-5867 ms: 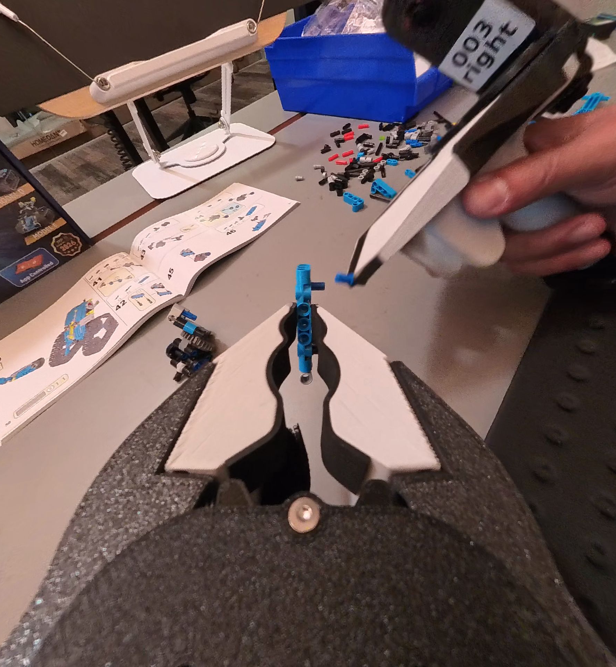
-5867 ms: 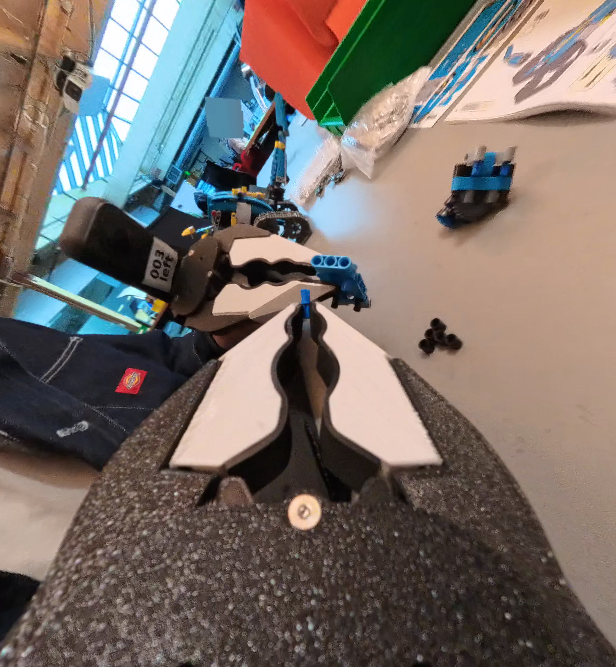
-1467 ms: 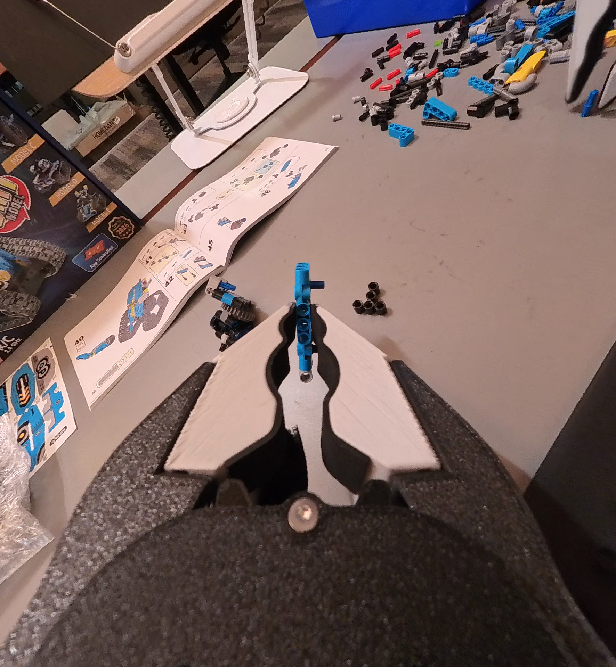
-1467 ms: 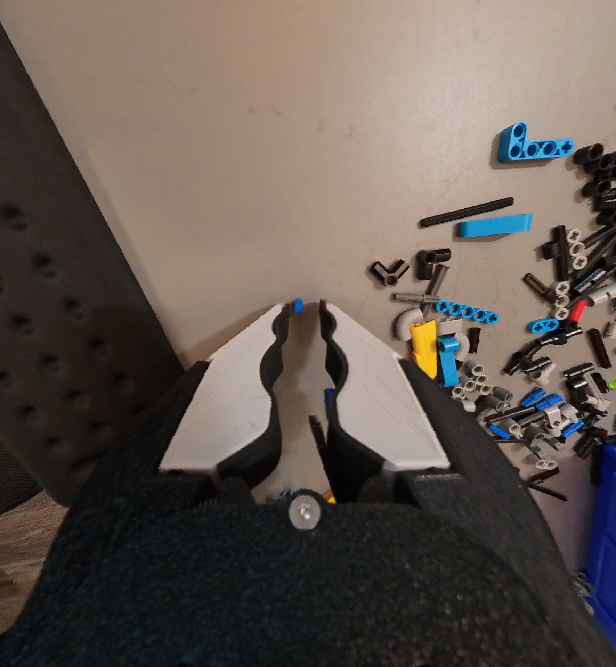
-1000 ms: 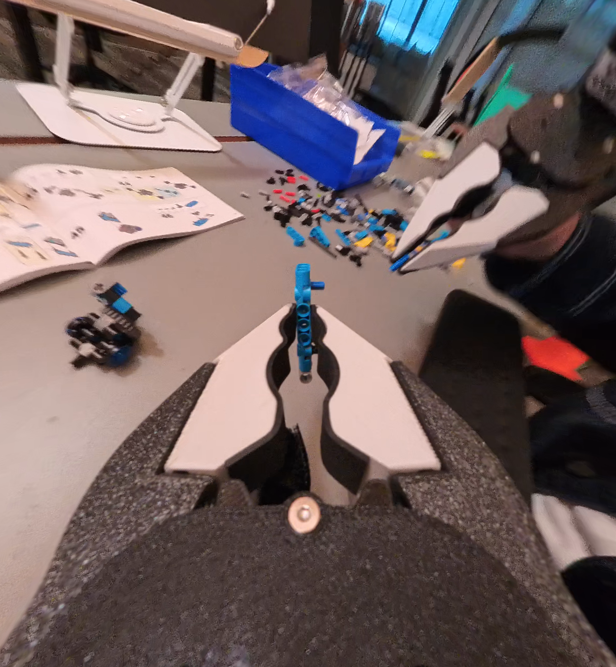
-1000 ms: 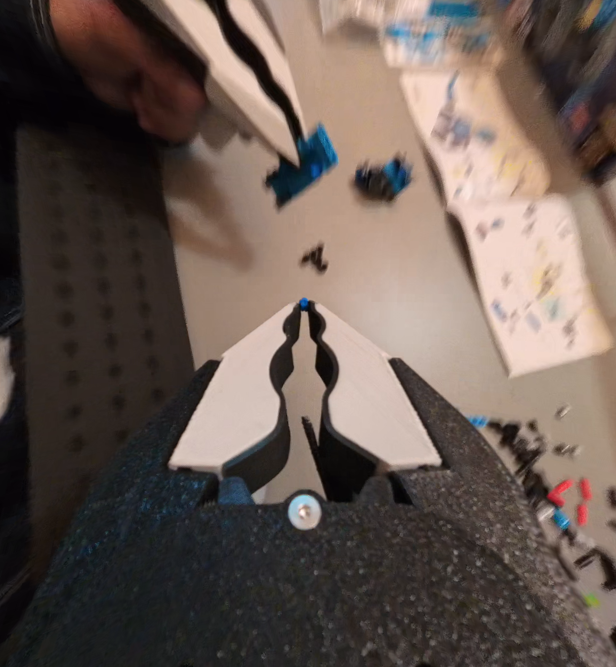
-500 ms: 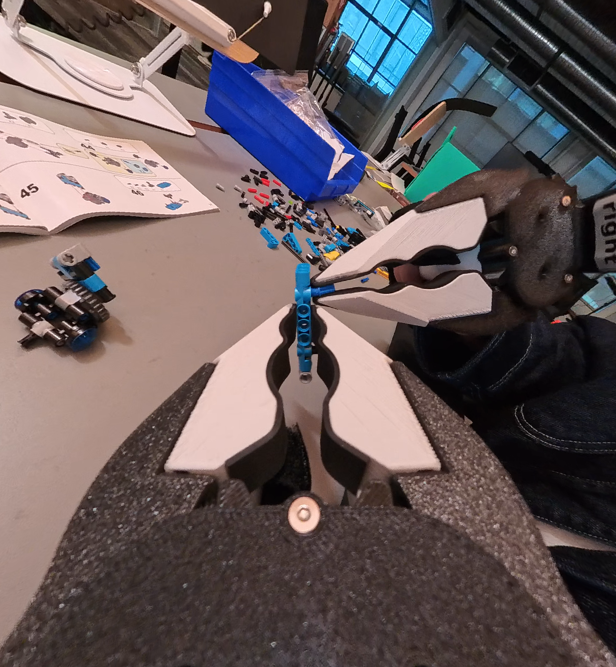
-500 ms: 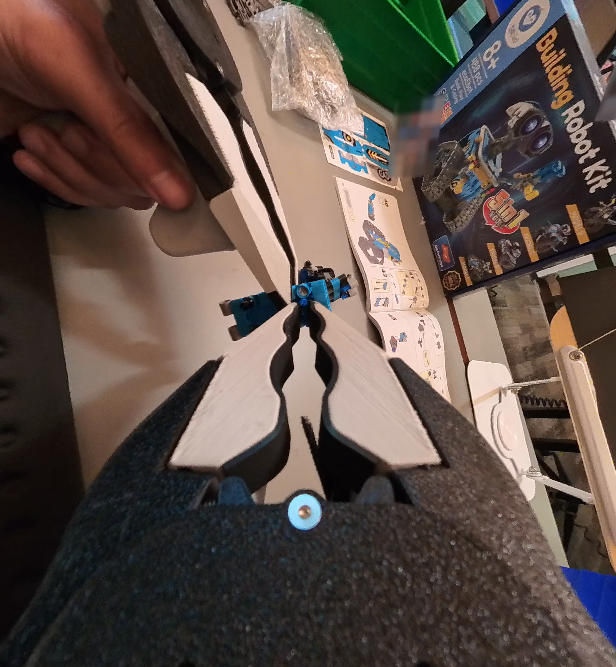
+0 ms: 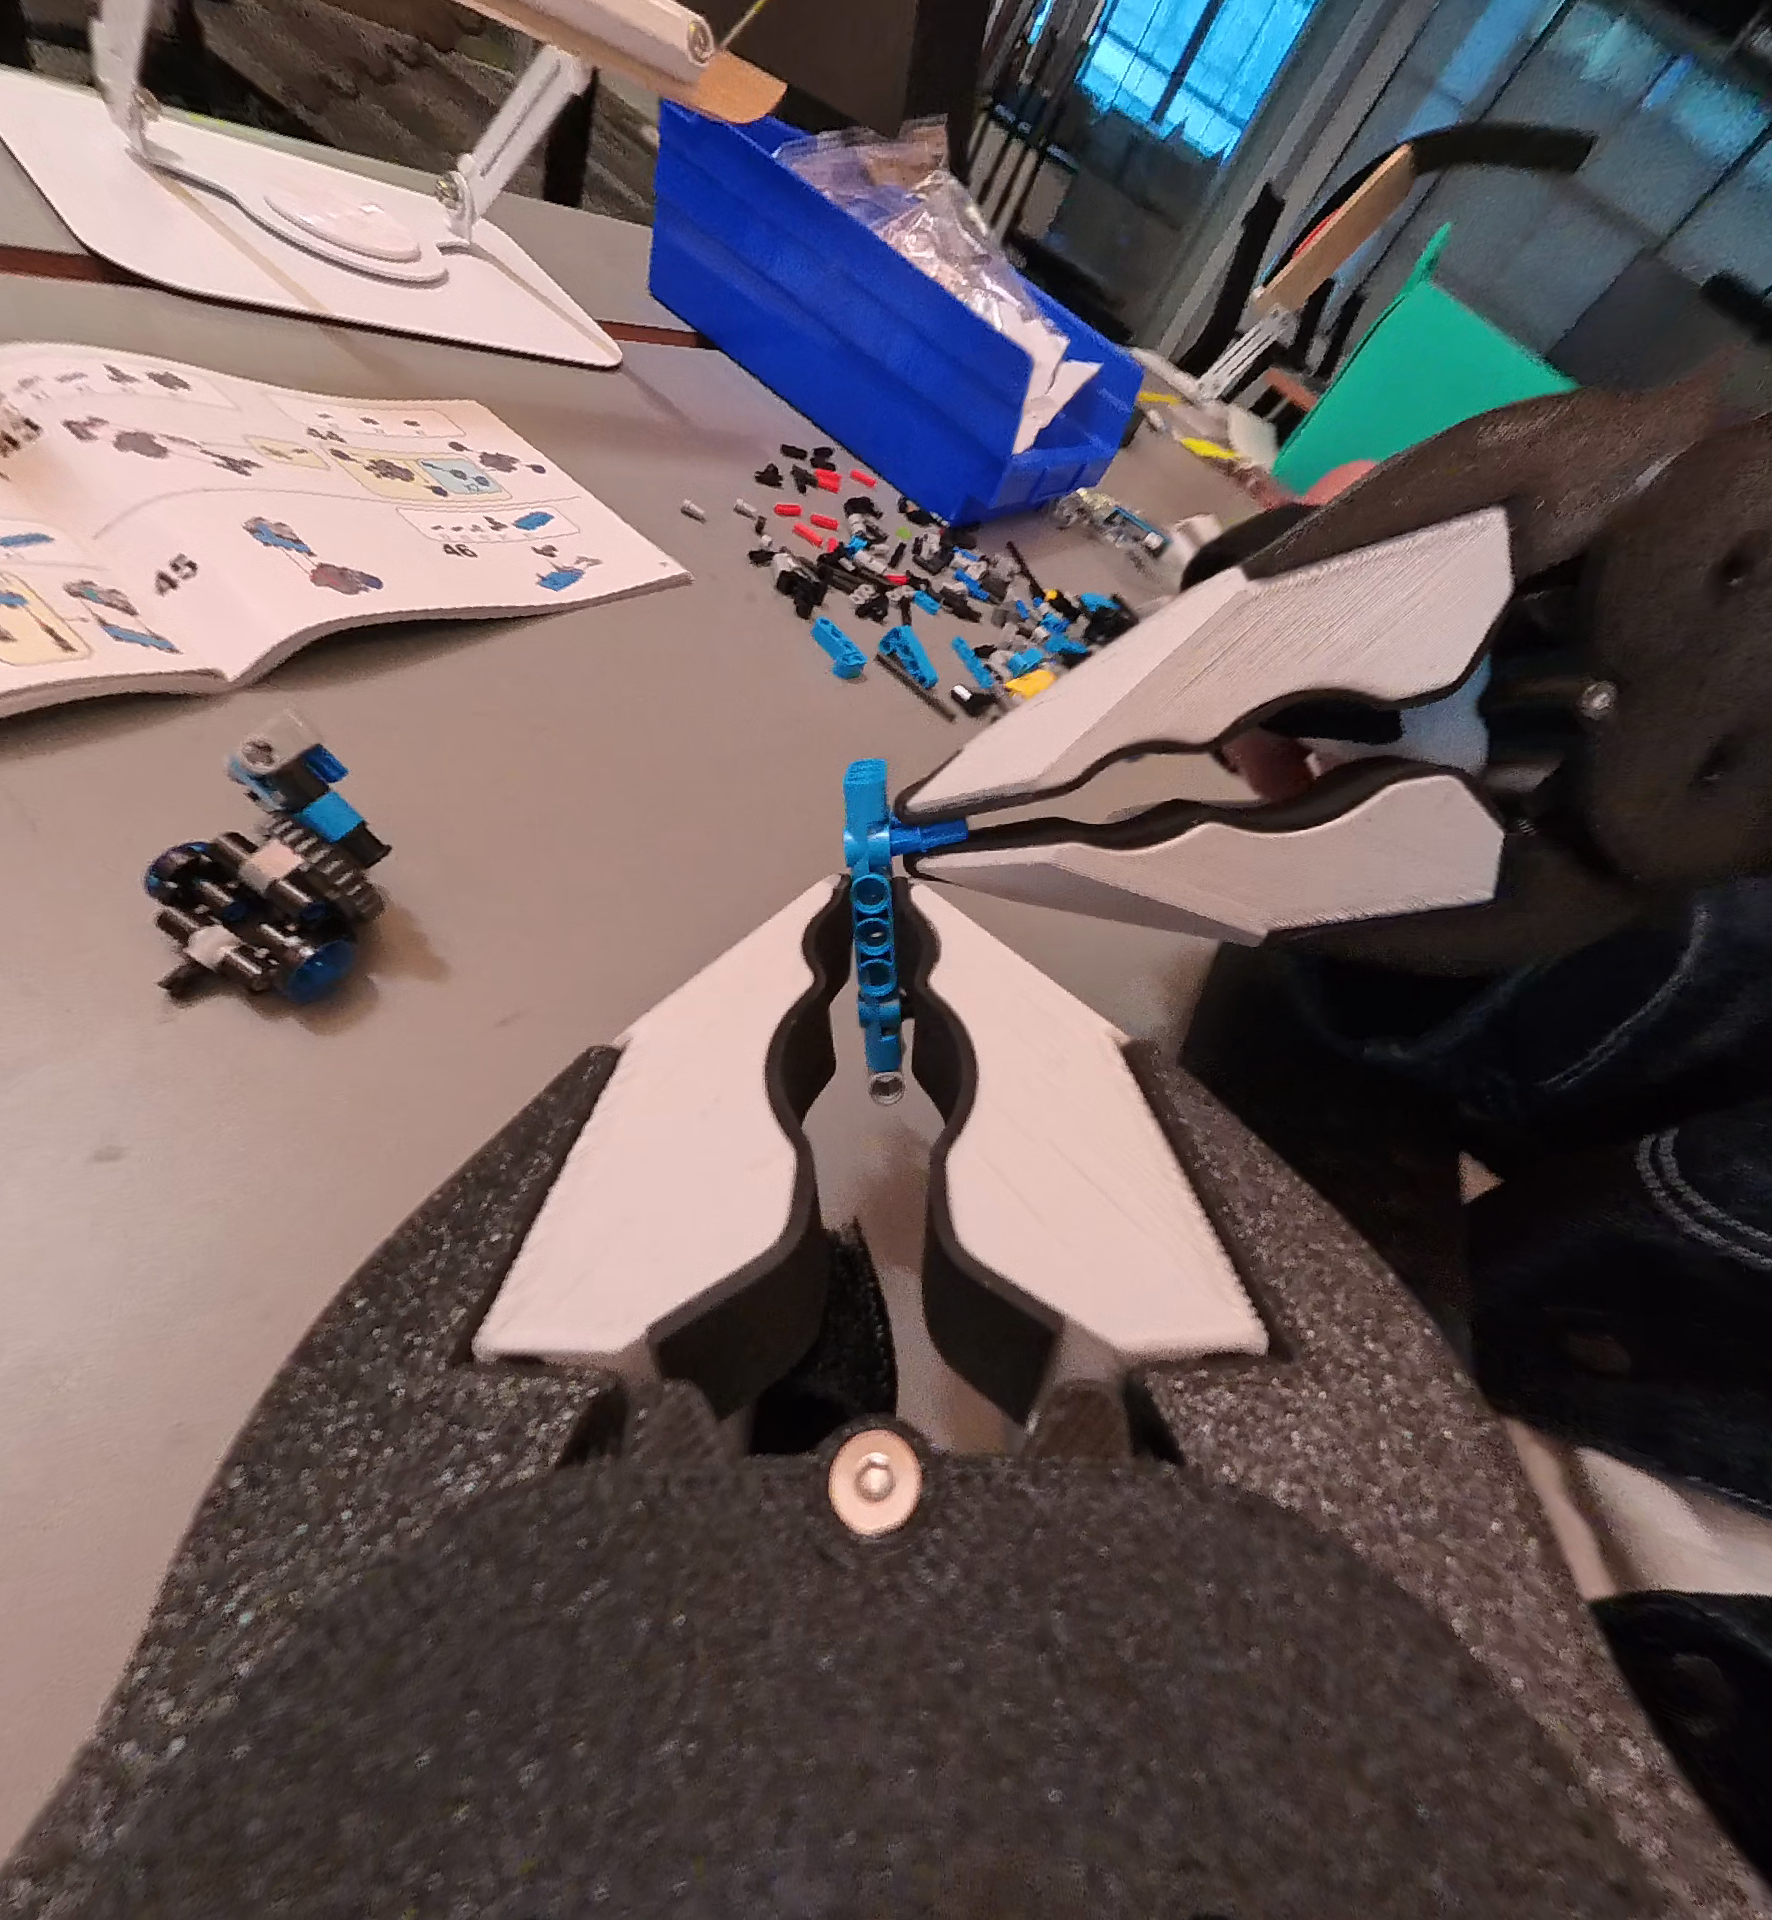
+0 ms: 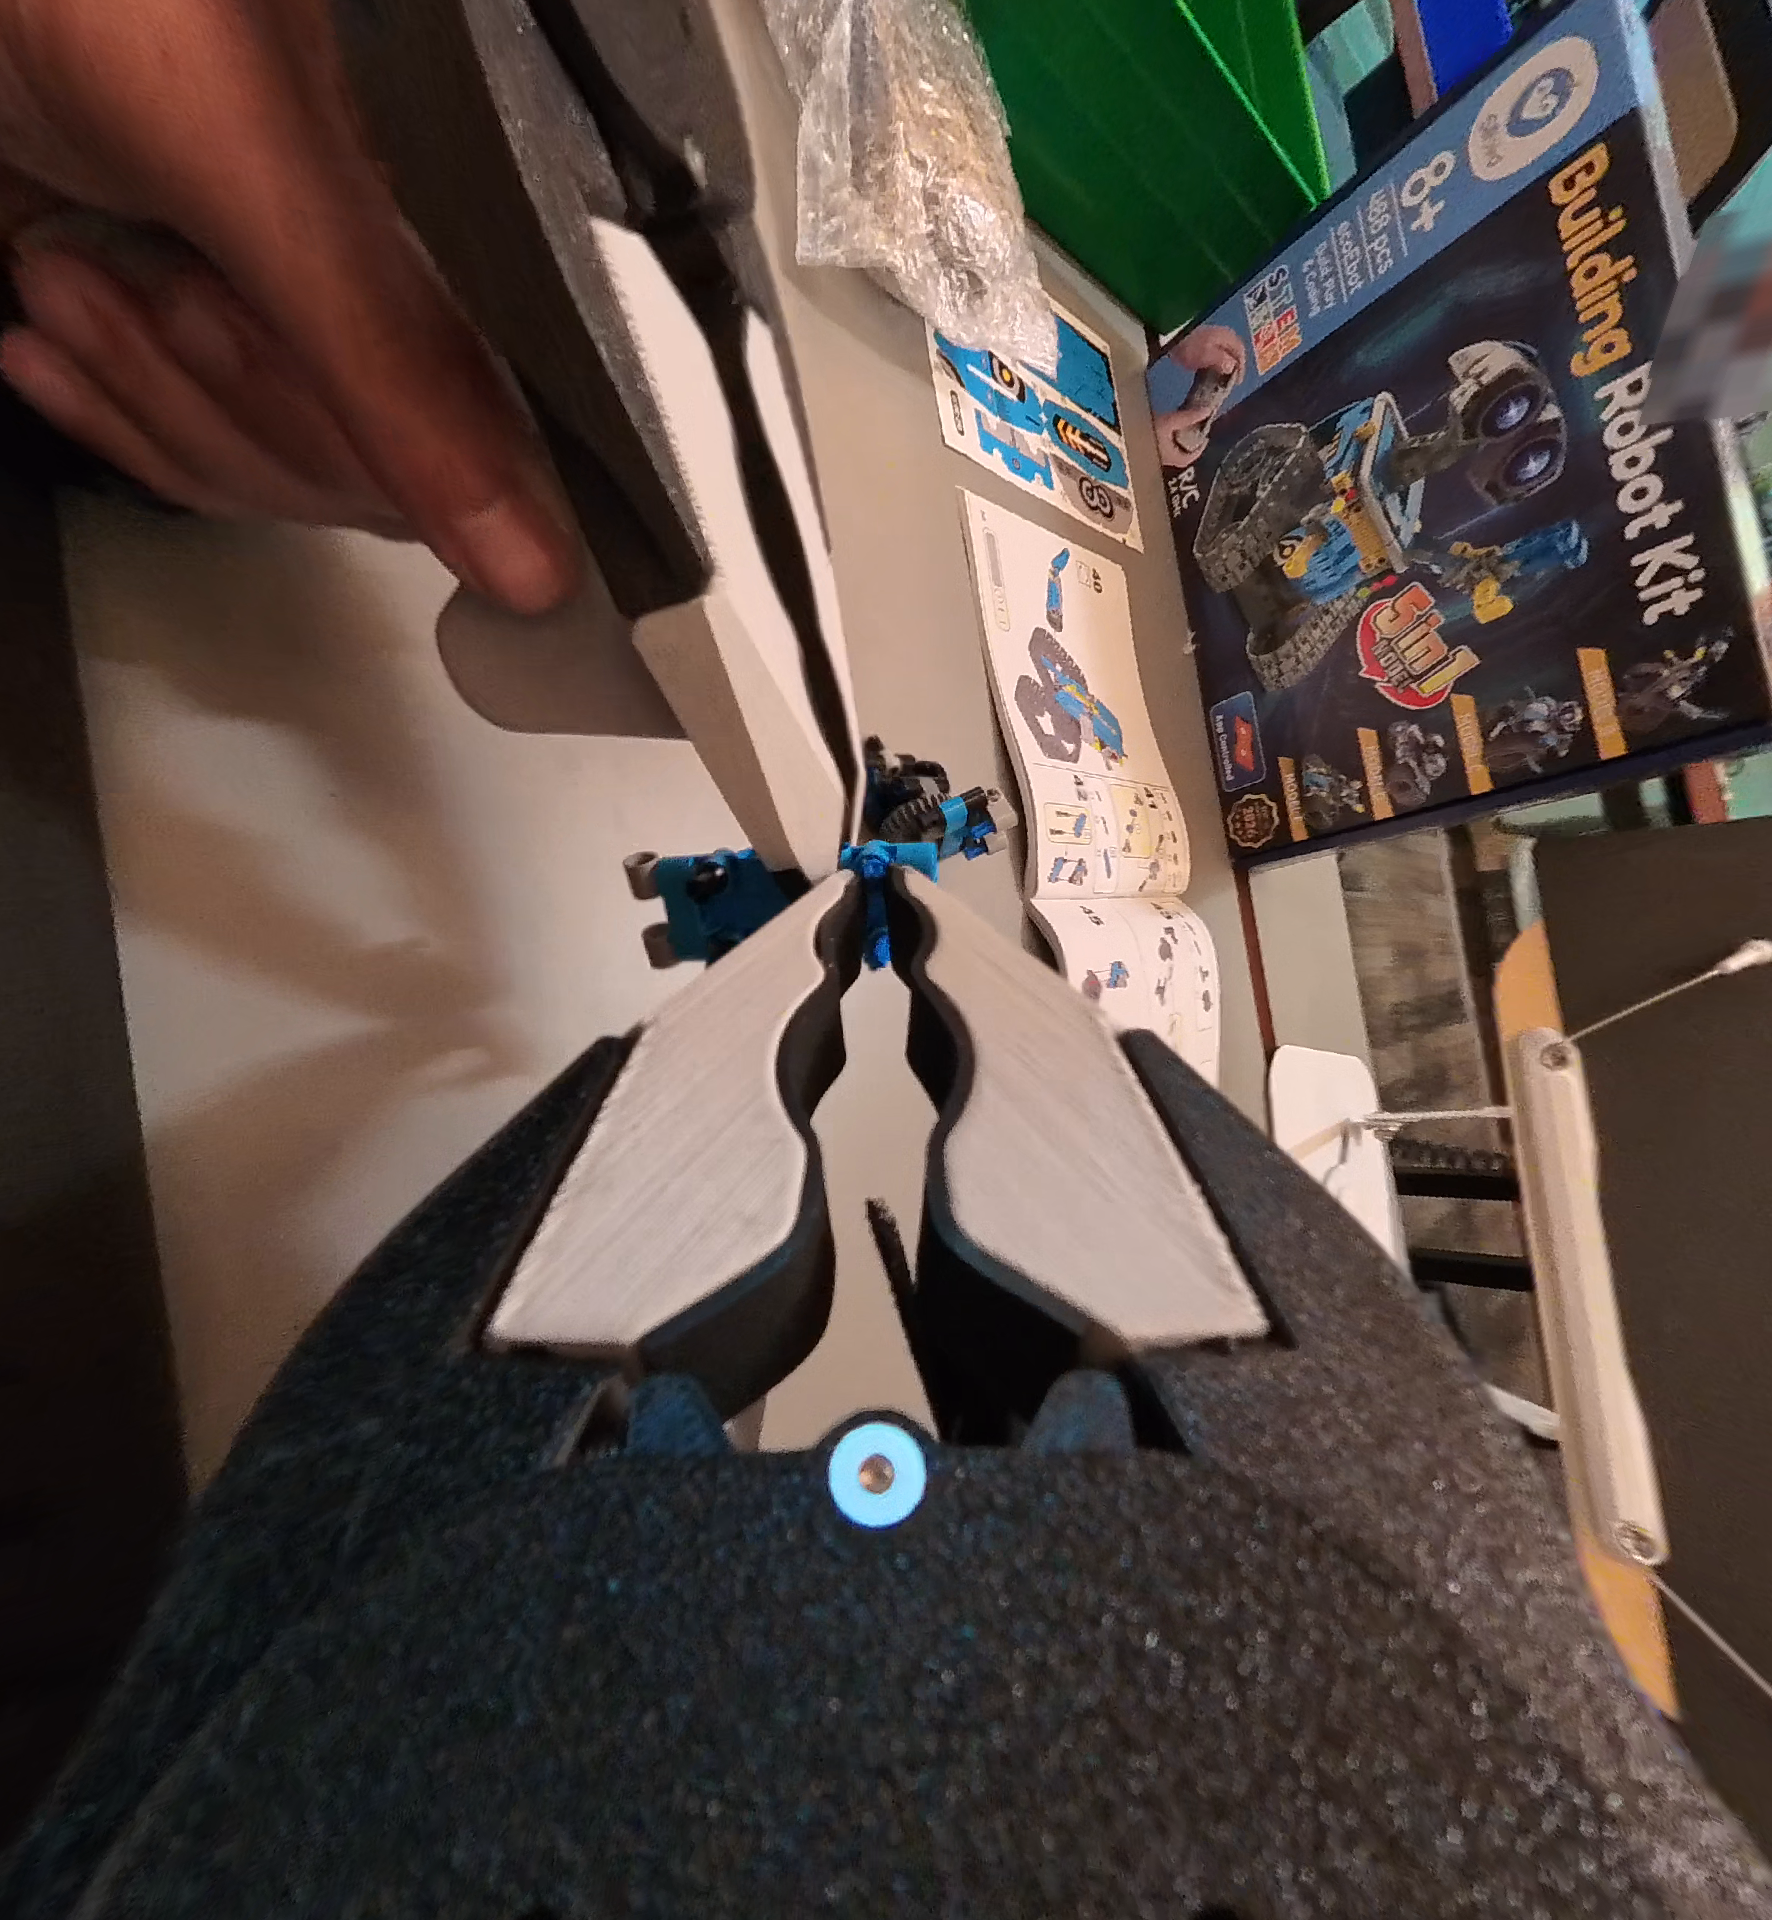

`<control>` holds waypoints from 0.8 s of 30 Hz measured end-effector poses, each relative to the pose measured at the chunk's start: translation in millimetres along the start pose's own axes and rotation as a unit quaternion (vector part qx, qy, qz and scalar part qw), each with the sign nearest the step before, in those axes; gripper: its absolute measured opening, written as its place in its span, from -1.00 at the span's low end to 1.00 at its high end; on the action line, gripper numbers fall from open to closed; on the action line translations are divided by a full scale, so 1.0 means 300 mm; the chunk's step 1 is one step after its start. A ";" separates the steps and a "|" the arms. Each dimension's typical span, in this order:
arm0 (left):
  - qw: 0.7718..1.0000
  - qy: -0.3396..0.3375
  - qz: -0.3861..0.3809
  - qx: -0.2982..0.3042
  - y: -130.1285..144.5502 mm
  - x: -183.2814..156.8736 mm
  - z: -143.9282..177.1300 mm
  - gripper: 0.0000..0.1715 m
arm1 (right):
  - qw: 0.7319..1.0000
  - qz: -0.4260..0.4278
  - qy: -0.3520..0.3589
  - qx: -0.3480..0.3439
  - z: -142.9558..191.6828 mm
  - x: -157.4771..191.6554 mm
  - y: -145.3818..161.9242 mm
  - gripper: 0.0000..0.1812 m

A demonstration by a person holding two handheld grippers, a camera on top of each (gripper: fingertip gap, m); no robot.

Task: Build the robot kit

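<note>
The left gripper [image 9: 874, 883] is closed on a blue perforated beam [image 9: 874, 935], which stands upright between its two white fingertips, the upper end projecting past them. The right gripper [image 9: 908, 831] comes in from the right side of the left wrist view, its fingertips nearly together and pinched on a small blue pin [image 9: 929, 832] that meets the side of the beam near its top. In the right wrist view the same pin [image 10: 877, 914] sits between the right gripper's [image 10: 874, 883] closed tips, with the beam [image 10: 716, 894] and the left gripper's white fingers [image 10: 757, 717] directly ahead and a hand [image 10: 269, 343] holding that gripper at upper left. Both grippers are raised over a grey table [image 9: 570, 831]. On the table, left of the beam, rests a small black and blue gear assembly [image 9: 258, 894]. Beyond it lies an open instruction booklet [image 9: 238, 520], and farther back the white base of a desk lamp [image 9: 290, 239]. A scatter of loose black, blue, red and grey building pieces [image 9: 923, 603] lies in front of a blue storage bin [image 9: 861, 322]. The right wrist view also shows a kit box [image 10: 1464, 520], a sticker sheet [image 10: 1027, 416] and a clear plastic bag [image 10: 913, 166] on the table.
</note>
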State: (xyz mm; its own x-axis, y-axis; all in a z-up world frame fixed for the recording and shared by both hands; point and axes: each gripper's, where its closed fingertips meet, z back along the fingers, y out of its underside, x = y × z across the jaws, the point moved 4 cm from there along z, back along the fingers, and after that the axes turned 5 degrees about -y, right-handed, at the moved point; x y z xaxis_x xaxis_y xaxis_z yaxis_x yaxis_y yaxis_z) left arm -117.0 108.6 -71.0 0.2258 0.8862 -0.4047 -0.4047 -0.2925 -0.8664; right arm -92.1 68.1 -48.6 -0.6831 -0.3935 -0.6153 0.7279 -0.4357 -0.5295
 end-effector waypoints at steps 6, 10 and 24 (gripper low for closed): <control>1.000 0.000 -0.022 0.002 0.007 -0.006 0.003 -0.93 | 0.998 0.051 0.023 -0.019 -0.002 0.016 0.007 -0.97; 0.998 -0.004 -0.058 0.021 0.026 -0.023 -0.006 -0.92 | 0.993 0.115 0.013 -0.028 -0.002 0.033 0.034 -0.97; 1.000 0.016 -0.006 0.001 0.008 -0.001 -0.004 -0.92 | 0.983 -0.122 -0.083 -0.113 0.036 -0.018 0.049 -0.51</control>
State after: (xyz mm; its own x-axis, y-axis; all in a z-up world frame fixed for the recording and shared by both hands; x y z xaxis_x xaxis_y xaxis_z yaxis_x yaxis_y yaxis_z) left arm -117.1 107.2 -73.2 0.2596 0.8774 -0.4035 -0.4039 -0.2808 -0.8706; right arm -78.4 55.1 -46.8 -0.8260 -0.4341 -0.3595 0.5225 -0.3506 -0.7772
